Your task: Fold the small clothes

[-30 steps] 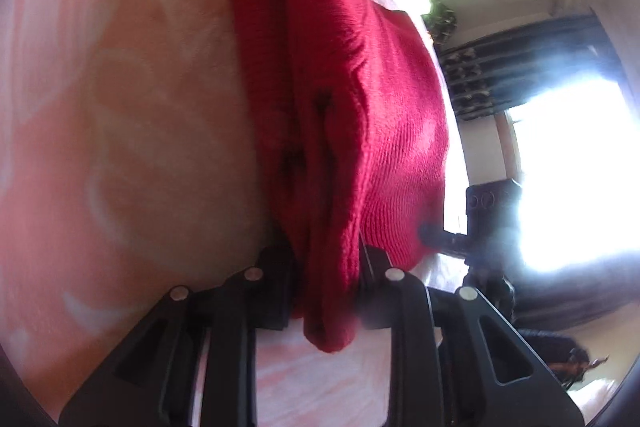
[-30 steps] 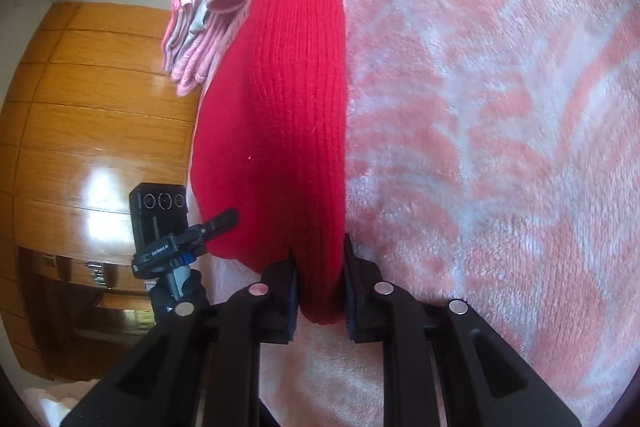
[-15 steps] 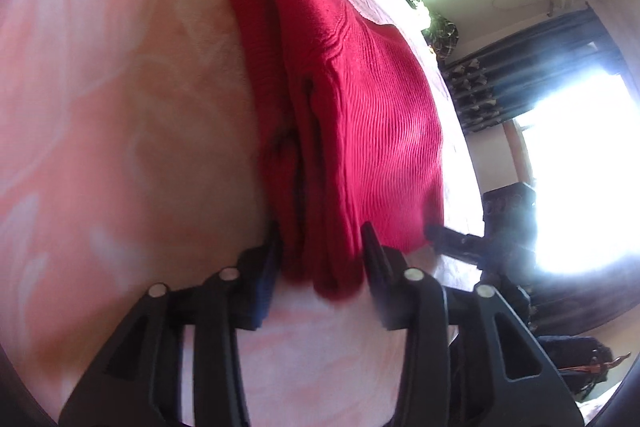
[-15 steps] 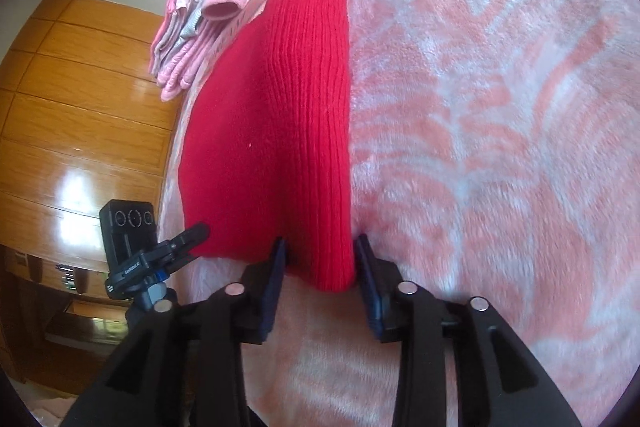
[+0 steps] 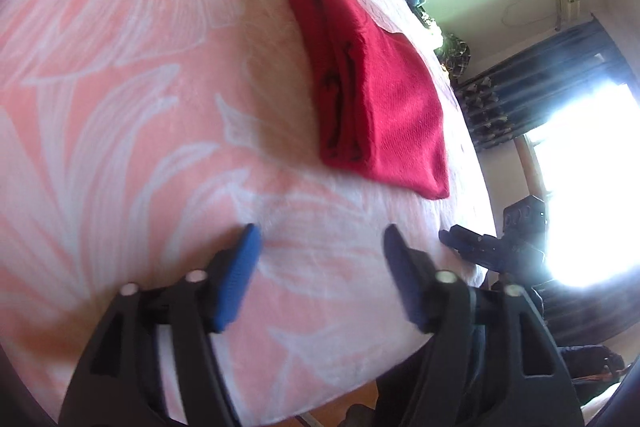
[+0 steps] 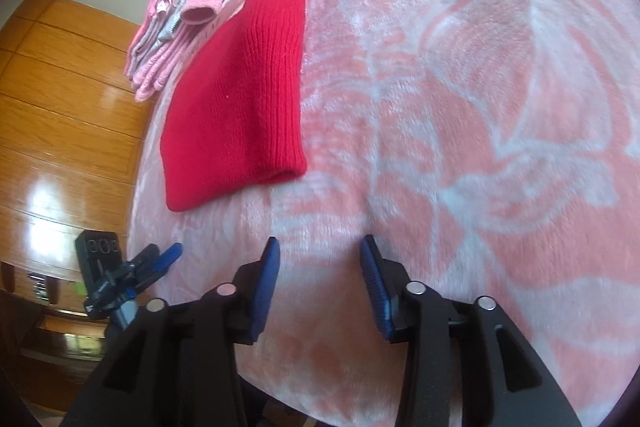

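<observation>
The folded red knit garment [image 5: 380, 95] lies flat on the pink leaf-patterned blanket [image 5: 120, 107], its long axis running away from both grippers. The left gripper [image 5: 320, 247] and the right gripper [image 6: 318, 251] hover just short of it, jaws spread, holding nothing. Pink clothes [image 6: 180, 27] beyond it are partly cut off.

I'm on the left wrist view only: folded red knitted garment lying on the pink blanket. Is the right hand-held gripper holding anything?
Observer: No. The right hand-held gripper is open and empty, short of the folded red knitted garment.
Operator: How does the garment look from that side?
Observer: It shows one smooth, rounded fold edge with no loose layers.
Operator: Anything beside it?
Observer: A pile of pink clothes lies just beyond it, near the edge of the pink leaf-patterned blanket.
</observation>
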{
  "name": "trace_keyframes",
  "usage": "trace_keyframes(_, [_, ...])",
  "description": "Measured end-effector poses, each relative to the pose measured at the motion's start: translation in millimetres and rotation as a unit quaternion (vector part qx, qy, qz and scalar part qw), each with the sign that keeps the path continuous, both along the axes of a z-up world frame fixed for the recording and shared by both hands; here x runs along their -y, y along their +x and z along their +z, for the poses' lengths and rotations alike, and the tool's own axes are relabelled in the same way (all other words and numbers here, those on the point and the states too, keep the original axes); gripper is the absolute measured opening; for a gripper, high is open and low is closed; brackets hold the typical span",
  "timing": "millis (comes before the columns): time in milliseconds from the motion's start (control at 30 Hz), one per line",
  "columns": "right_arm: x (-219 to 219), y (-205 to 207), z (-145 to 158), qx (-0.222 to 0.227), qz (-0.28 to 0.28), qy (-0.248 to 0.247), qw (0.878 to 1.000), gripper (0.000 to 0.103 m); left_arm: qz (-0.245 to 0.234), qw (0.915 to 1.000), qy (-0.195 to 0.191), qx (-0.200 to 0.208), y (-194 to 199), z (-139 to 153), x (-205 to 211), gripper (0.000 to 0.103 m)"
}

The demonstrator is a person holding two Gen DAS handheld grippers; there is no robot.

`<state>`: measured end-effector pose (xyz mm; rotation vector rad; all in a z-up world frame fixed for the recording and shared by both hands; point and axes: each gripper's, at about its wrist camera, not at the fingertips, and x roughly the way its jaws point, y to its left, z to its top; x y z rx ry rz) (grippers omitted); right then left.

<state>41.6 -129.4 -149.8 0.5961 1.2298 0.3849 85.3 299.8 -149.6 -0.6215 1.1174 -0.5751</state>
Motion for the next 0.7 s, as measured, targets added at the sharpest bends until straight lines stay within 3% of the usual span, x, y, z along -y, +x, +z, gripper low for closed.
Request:
trace_keyframes(133, [-14.6,-15.3,12.6,0.021,-0.009,-0.043,0.999,0.07,0.011,0.9989,0.045,0.007,-13.6,11.6,19.3,0.088])
trace_keyframes(200, [-23.7,-22.3,18.4,0.03,-0.009,-0.076,0.997,0.08,0.015,0.9981,0.059,0.009,-18.6,15.4,28.8,0.09])
trace_keyframes(367, [-42.6,-32.9,29.2,0.039,-0.014,-0.154,0.987,0.084,0.036,0.9968,0.071,0.001,-30.8,23.1,37.7,0.09])
trace_keyframes(467, [-44.8,-38.3,38.9,0.046,-0.02,-0.193,0.98,0.086,0.046,0.9934,0.104,-0.001,-35.0,32.1,41.6,0.09])
trace_keyframes(567, [-47.0,-42.8,51.3,0.056,-0.028,-0.231,0.971,0.099,0.06,0.991,0.118,0.013,-42.4,47.1,41.5,0.09])
trace_keyframes(700, [-56.2,-49.5,71.9,0.089,-0.034,-0.266,0.959,0.099,0.071,0.9837,0.163,0.026,-48.7,68.1,45.5,0.091])
